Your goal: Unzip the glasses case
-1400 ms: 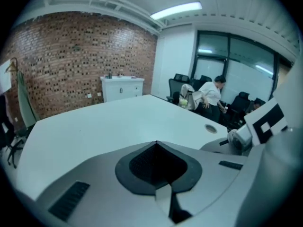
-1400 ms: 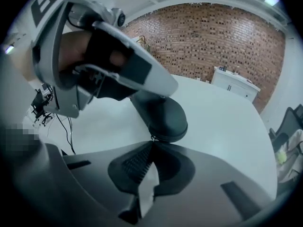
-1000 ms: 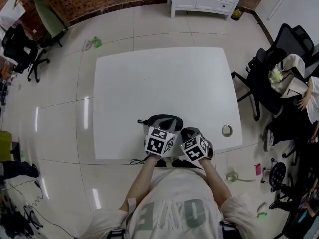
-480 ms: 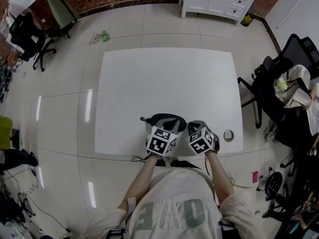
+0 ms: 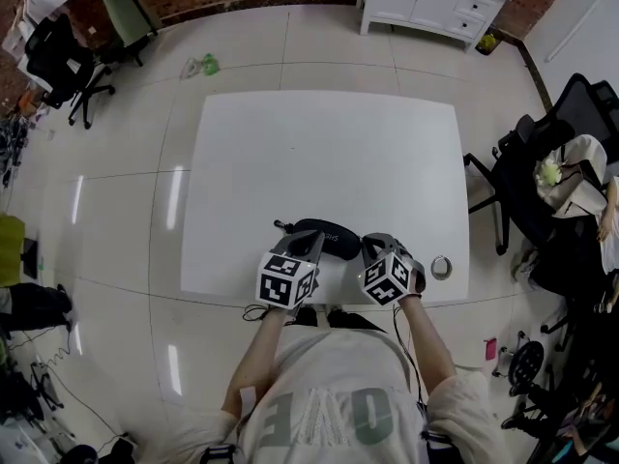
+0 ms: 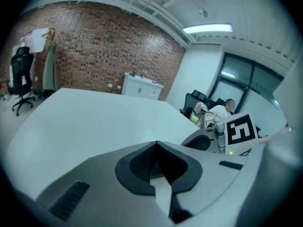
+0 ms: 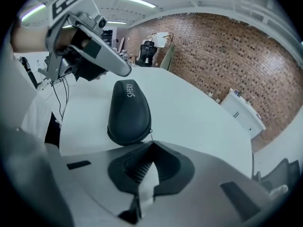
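Though closed, case (image 7: 129,109) at right gripper (image 7: 151,144)

The head view looks steeply down over the white counter (image 5: 319,162). Both gripper views sit low at its front edge, facing across that shared counter toward the brick wall (image 6: 94,46), the right one close against the glasses case (image 7: 129,110).
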